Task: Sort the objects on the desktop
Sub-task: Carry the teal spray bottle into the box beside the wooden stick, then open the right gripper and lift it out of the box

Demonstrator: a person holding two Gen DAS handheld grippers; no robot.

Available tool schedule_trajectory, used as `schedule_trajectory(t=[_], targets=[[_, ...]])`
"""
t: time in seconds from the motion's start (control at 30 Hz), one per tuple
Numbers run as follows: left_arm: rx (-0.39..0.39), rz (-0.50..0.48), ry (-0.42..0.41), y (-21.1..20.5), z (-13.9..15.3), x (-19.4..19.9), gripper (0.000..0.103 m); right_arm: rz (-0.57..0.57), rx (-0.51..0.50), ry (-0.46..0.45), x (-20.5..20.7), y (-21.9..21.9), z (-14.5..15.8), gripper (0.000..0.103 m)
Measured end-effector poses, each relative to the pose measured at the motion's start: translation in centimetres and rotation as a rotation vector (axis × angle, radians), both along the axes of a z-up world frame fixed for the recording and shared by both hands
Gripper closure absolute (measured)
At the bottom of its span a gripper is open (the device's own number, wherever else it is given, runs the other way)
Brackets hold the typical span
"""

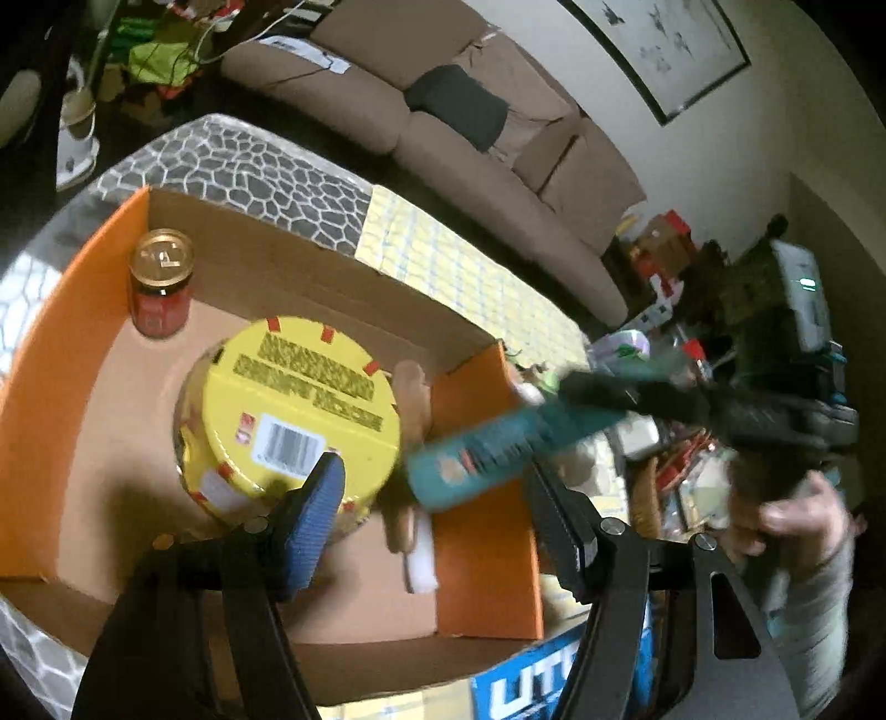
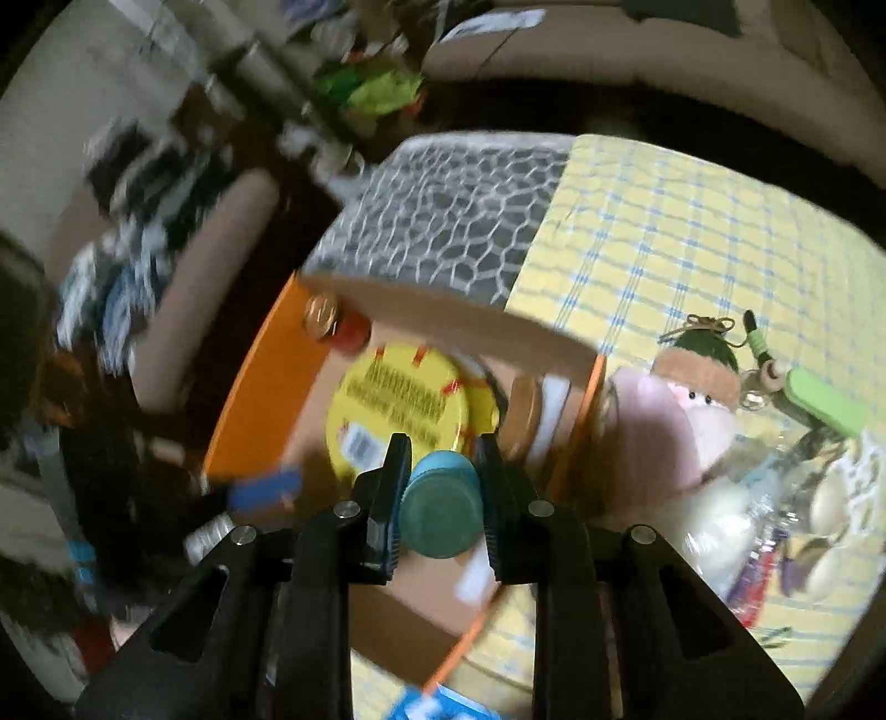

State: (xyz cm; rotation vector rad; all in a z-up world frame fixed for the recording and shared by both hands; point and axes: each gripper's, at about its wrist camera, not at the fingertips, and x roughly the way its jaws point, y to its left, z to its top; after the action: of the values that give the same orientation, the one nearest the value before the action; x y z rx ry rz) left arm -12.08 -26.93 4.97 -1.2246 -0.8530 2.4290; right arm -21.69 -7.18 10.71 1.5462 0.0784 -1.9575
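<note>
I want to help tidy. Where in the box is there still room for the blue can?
The cardboard box has bare floor left of the yellow-lidded tub, below the small red jar, and along the near wall. The right end is crowded: a brown and a white item lie there. The right gripper holds the teal can above it.

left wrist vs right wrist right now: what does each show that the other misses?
Left wrist only: the brown fabric sofa, the framed picture on the wall, and the right gripper seen from outside, reaching in with the teal cylindrical bottle.

Right wrist only: the pink plush doll and the green clip on the yellow checked tablecloth, plus the bottle's end clamped in the right gripper.

Both: the orange-walled cardboard box, the yellow round lid and the small gold-capped red jar inside it.
</note>
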Motion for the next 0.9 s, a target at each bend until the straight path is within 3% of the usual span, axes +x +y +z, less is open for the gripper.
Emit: schedule_trajectory(t=[0.1,0.3,0.47,0.63,0.7,0.73,0.9], targets=[[-0.011,-0.021,-0.018,0.5,-0.3,-0.2,0.035,0.103,0.084,-0.060,1.4,-0.7,-0.2,0.081],[-0.027,-0.068,-0.068,2.0,-1.4,-0.4,0.035,0.227,0.264,-0.167,1.7,-3.3,-4.4,0.081],[-0.030,-0.063,-0.091,2.2,-2.1,-0.7,0.035,0.082,0.375,-0.101,-2.0,-3.5,-6.3,0.073],[-0.051,-0.081,-0.095,2.9,-2.2,-1.0,0.035,-0.034,0.336,0.021,-4.3,-2.5,-4.4,0.064],[-0.057,-0.090,-0.101,3.2,-2.3,-1.1,0.034,-0.055,0.347,0.084,-4.4,-2.2,-3.6,0.051],[-0.058,-0.091,-0.103,3.3,-2.3,-1.1,0.034,-0.059,0.342,0.108,-4.2,-2.0,-3.0,0.051],[-0.108,-0.083,-0.099,3.8,-1.9,-0.9,0.029,-0.076,0.254,0.088,-3.2,-0.8,-2.2,0.052]])
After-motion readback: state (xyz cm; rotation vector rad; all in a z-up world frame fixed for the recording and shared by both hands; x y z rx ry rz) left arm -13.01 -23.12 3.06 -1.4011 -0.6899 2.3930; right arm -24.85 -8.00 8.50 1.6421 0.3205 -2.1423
